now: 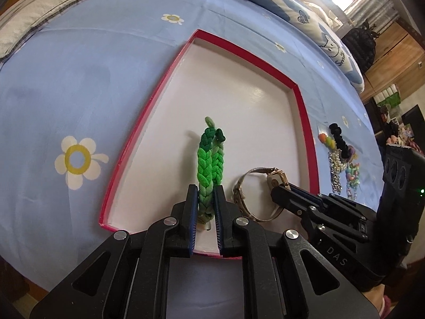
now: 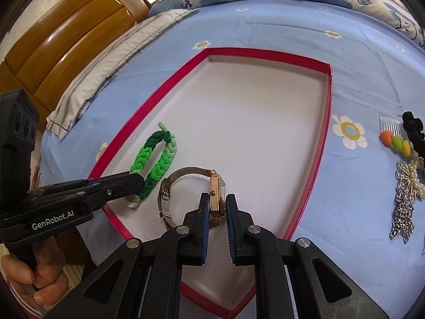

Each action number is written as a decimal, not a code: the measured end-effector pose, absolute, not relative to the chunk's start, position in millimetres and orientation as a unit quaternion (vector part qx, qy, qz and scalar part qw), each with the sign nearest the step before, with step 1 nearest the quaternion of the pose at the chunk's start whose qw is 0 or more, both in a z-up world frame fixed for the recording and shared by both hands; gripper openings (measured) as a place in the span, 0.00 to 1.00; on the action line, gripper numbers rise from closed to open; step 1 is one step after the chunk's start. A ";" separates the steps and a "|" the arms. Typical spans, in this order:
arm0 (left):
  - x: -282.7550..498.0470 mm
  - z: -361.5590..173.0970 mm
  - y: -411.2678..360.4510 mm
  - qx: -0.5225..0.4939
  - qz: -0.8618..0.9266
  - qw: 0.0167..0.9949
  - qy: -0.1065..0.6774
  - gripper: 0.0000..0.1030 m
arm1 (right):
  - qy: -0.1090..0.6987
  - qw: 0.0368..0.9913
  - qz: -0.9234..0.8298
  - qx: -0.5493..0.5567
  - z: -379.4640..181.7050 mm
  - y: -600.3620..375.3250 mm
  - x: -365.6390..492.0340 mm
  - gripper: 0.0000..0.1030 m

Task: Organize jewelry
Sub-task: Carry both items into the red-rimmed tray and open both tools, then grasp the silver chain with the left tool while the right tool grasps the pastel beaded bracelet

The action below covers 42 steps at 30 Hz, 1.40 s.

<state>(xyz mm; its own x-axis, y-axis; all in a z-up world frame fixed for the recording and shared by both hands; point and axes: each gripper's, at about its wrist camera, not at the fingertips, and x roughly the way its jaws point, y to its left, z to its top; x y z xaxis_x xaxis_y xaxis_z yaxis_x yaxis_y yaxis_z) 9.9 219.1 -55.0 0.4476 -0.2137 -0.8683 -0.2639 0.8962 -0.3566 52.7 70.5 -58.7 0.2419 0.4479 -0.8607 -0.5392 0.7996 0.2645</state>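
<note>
Red-rimmed shallow box (image 1: pixel 302 98) with a white floor sits on a blue flowered bedsheet (image 1: pixel 79 79). Left gripper (image 1: pixel 206 212): fingers closed onto the green braided bracelet (image 1: pixel 209 159), which is pinched flat between the pads, its far end lying on the box floor near the near-left corner. Right gripper (image 2: pixel 217 212): pads straddle the case of a gold wristwatch (image 2: pixel 216 194). Left pad is against the case; a narrow gap shows at the right pad, so a firm clamp cannot be told. Watch stands on edge inside the box, its mesh band (image 2: pixel 170 186) looping to the left, just beside the bracelet. Outside the box, on the sheet to the right: comb with orange and green beads (image 2: pixel 395 138), black scrunchie (image 2: pixel 413 127), pearl-and-chain brooch (image 2: pixel 406 186). Wooden headboard (image 2: pixel 66 34) at far left in the right wrist view.
</note>
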 end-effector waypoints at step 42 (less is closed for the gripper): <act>53.4 -4.0 65.5 -0.113 -0.094 0.845 0.515 0.46 | 0.472 0.858 0.161 0.124 -10.8 -149.7 49.2 0.37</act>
